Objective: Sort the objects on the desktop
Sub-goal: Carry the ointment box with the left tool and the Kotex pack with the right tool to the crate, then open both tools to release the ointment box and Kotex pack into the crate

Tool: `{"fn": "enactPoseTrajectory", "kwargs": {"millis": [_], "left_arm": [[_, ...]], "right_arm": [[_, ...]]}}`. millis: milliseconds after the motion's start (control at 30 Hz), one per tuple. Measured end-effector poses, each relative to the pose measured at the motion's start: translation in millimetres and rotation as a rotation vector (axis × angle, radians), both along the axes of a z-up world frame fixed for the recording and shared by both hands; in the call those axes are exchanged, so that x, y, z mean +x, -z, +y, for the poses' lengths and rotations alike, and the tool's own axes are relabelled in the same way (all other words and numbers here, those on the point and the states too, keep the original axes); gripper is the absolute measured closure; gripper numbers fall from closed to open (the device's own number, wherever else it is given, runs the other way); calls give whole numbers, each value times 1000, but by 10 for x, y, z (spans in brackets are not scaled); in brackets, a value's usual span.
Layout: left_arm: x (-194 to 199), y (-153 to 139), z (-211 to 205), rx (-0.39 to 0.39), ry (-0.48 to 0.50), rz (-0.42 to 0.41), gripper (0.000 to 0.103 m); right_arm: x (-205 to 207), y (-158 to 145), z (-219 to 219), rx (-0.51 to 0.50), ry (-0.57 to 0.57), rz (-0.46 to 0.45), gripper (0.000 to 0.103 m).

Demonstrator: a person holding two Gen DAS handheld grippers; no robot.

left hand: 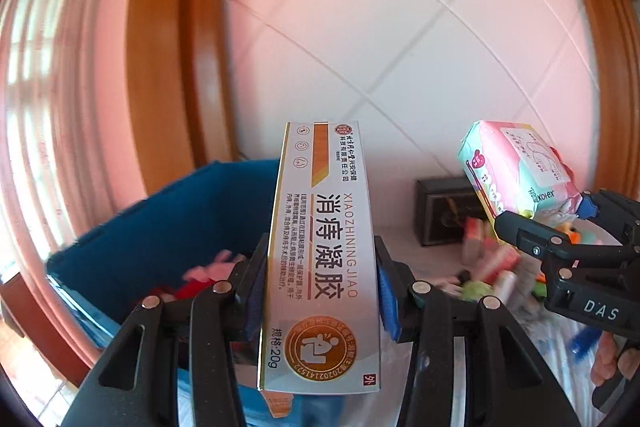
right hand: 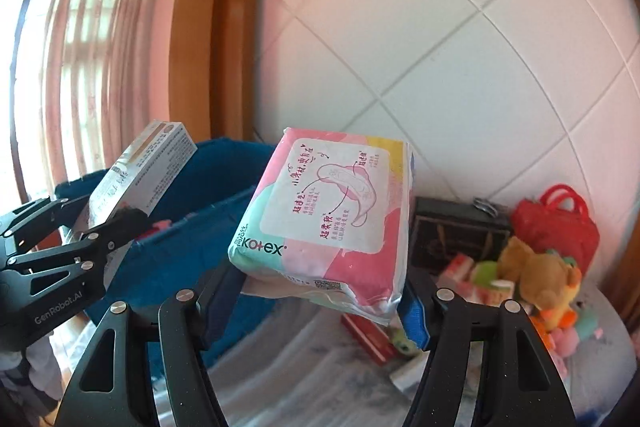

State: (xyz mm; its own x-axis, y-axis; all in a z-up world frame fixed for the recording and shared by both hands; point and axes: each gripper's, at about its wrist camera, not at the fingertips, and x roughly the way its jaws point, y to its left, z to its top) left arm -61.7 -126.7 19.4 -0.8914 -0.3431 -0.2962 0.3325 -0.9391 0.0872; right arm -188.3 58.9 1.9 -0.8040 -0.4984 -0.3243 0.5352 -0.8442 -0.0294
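My left gripper (left hand: 320, 291) is shut on a long white and orange ointment box (left hand: 320, 255), which stands up between the blue pads, raised in the air. My right gripper (right hand: 320, 291) is shut on a soft pink and mint Kotex pad pack (right hand: 332, 211), also lifted. In the left wrist view that pad pack (left hand: 516, 171) and the right gripper (left hand: 548, 227) show at the right. The right wrist view has the ointment box (right hand: 140, 171) and the left gripper (right hand: 116, 227) at the left. A blue fabric bin (left hand: 168, 231) sits behind and below both items.
A heap of small things lies on the table at the right: a brown plush toy (right hand: 540, 267), a red bag (right hand: 560, 223), a dark box (right hand: 456, 231) and several small packets. A white tiled wall (right hand: 440, 47) and a wooden door frame (left hand: 192, 39) stand behind. A curtain (right hand: 92, 47) hangs at the left.
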Motion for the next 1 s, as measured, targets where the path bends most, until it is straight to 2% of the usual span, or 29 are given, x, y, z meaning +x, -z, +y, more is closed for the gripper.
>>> {"fn": "enactPoseTrajectory", "kwargs": {"millis": [167,300,533,933,1000], "left_arm": [[16,-57,-719,11,-98,-5,58],[-37,-4,-1165,26,-140,-23,58],[-109,131,-1669,73,-152,-70,58],[-150,152,-1991,117,-134,-78,57],[-151,171,-2023,126,-142,-82,50]], "right_arm": [[-65,-168,-772,3,-90,18,34],[-70,-209,-1289,20,-162,27,34],[14,-136,-2032,92,-162,26,34],[38,-107,-2261,166,-64,22,32],[61,-131,-2266,164,-54,30,26]]}}
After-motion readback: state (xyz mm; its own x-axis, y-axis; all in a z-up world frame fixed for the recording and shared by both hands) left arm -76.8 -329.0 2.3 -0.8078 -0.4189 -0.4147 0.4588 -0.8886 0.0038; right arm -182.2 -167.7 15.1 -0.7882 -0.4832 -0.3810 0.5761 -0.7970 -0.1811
